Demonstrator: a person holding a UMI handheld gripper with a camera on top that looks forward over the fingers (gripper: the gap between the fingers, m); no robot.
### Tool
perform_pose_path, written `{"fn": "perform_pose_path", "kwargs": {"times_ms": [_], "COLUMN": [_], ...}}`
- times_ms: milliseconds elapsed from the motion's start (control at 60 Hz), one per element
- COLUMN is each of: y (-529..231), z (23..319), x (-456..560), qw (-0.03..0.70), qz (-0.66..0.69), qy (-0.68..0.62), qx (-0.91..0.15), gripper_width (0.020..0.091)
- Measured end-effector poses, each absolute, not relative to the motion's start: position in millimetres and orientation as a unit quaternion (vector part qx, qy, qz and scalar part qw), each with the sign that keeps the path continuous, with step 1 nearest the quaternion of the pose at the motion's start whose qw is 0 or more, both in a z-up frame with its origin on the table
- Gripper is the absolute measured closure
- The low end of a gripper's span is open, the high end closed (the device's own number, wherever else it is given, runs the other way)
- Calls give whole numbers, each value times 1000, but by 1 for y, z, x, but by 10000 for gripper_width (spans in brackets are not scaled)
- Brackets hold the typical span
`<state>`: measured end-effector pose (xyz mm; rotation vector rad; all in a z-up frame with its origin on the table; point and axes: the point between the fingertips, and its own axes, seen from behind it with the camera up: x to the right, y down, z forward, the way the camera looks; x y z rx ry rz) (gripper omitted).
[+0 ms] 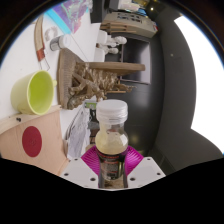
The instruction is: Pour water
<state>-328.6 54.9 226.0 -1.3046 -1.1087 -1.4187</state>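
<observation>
A small bottle [111, 135] with a white cap and a pale amber liquid stands upright between my fingers. My gripper [112, 168] is shut on the bottle, the magenta pads [92, 160] pressing its lower body from both sides. A yellow-green cup [34, 92] sits well beyond and to the left of the fingers, on the white table [20, 60], its mouth open toward me. The bottle's base is hidden between the fingers.
A wooden rack [88, 75] stands just beyond the bottle. Left of the fingers are a cardboard box with a red dot [30, 140] and a clear plastic bag [78, 130]. A grey tray-like box [128, 25] lies far back. Dark floor [165, 90] runs along the right.
</observation>
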Motion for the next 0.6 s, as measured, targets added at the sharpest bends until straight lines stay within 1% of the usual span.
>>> {"fn": "perform_pose_path", "kwargs": {"times_ms": [150, 217, 300, 383, 483, 600], "y": [69, 73, 76, 76, 75, 70], "z": [198, 185, 176, 170, 177, 188], "x": [-367, -372, -373, -365, -360, -342], "qw": [401, 385, 369, 364, 384, 441], "qz": [-613, -616, -620, -612, -596, -513], "qy": [-529, -554, -567, -568, -546, -467], "qx": [-429, -406, -398, -414, -447, -570], "gripper_width": [827, 828, 827, 824, 823, 824]}}
